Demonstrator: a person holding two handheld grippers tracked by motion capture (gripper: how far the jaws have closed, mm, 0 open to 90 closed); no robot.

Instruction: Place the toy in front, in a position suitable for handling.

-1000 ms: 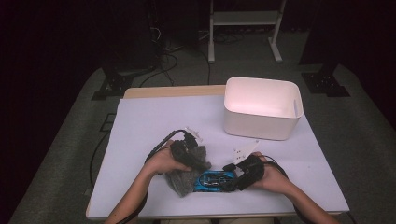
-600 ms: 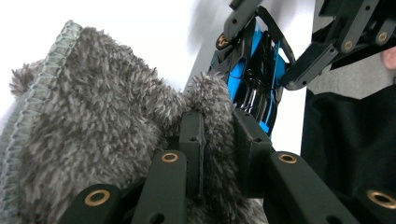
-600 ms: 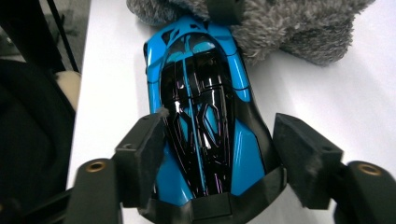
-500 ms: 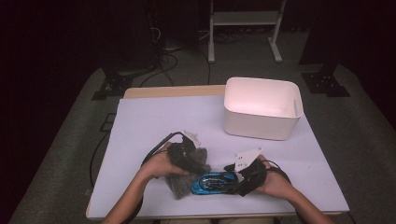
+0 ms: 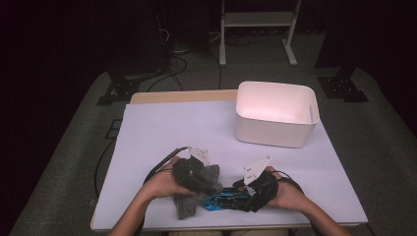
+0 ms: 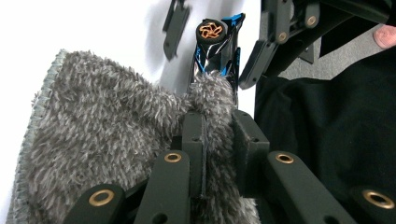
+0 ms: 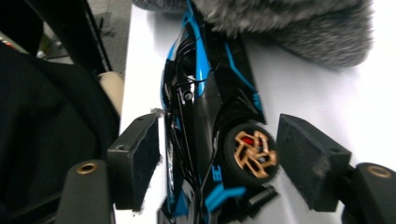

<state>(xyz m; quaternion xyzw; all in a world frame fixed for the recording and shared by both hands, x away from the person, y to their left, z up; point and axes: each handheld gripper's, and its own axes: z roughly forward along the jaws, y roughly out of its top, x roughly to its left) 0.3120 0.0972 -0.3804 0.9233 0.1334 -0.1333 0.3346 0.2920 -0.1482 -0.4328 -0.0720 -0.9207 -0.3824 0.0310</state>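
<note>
At the near edge of the table (image 5: 162,123), toward its middle, the person is wiping a toy car (image 5: 227,200) with a fluffy grey cloth (image 5: 193,199). The left gripper (image 6: 219,135) is clenched on a fold of that cloth; its jaws have just been closing, and the fur bulges out between them. The cloth lies partly over the near end of the blue and black car, which lies on the table just by that edge. The right gripper (image 7: 219,163) straddles the other end of the car, one pad near the body, the other beside the gold-spoked wheel (image 7: 250,151); I cannot see either pad pressing, so I read it as released and only bracketing the car.

This looks like the wiping step, with the car steadied. Next, I would guess, the cloth needs dragging along the bodywork while the right jaws keep the car from sliding. A white bin (image 5: 275,115) stands well apart at the far right corner.
</note>
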